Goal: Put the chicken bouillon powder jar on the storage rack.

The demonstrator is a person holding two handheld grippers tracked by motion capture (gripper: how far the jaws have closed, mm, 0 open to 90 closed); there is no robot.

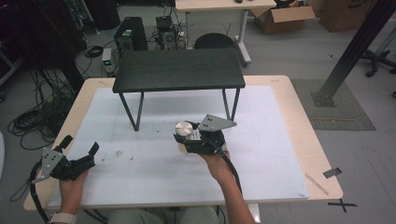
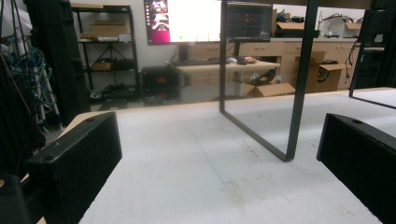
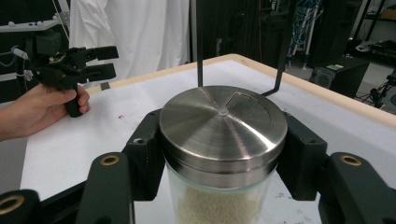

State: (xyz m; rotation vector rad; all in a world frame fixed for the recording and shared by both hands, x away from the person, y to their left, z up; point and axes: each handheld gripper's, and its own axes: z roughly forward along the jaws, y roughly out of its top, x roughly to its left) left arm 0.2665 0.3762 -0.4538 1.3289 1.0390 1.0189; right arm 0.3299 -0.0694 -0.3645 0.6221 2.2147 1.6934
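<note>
- The jar [image 3: 223, 154], glass with a steel lid [image 3: 223, 123] and pale grains inside, sits clamped between the jaws of the right gripper [image 1: 194, 140], just right of the middle of the white mat [image 1: 154, 158] in the high view.
- From the jar, the black shelf [image 1: 179, 70] stands at about 12 o'clock, its nearest leg [image 1: 232, 105] at 1 o'clock and close by; nothing lies between jar and shelf.
- The left gripper [image 1: 80, 150] rests at 9 o'clock, well apart, near the mat's left edge, its jaws spread with nothing between them.
- In the left gripper view, bare mat stretches ahead to a shelf leg [image 2: 294, 93].
- A strip of black tape [image 1: 332, 172] lies on the table [image 1: 299, 93] at 4 o'clock, far off.
</note>
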